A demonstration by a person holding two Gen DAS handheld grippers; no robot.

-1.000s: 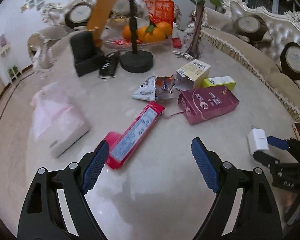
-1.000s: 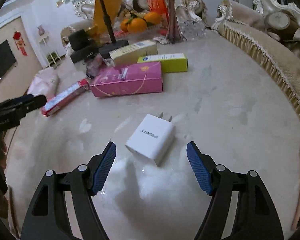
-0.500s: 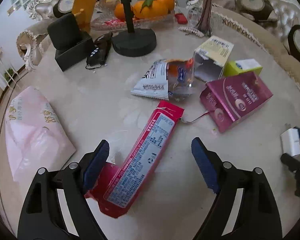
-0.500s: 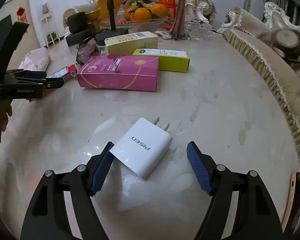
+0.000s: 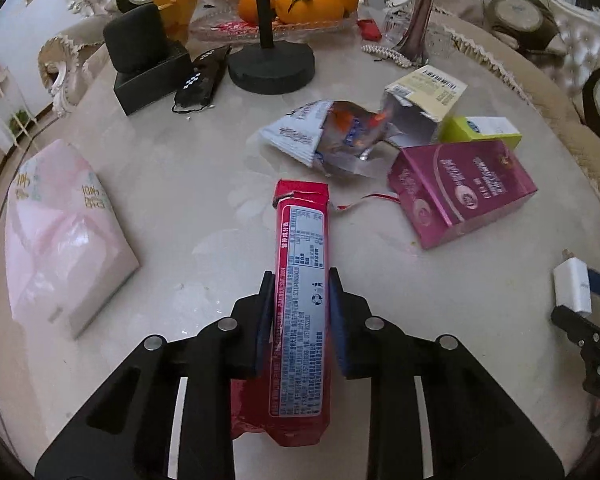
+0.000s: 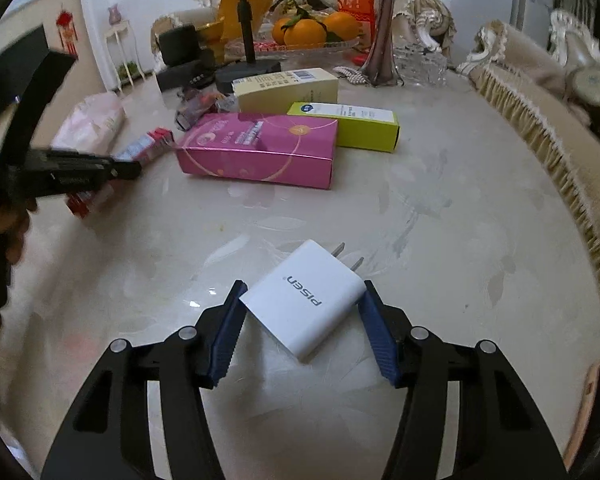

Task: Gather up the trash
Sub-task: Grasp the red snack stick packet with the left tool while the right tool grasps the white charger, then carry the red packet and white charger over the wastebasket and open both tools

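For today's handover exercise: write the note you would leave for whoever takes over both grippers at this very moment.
Left gripper: jaws closing on the red wrapper, which lies between the pads, still on the table.
Right gripper: jaws closing around the white charger, pads at its corners.
Still lying on the table: torn silver wrapper, cream box, green box, magenta box.
Done: nothing visibly collected.
Left: lift the red wrapper, gather the rest. No bin in view.
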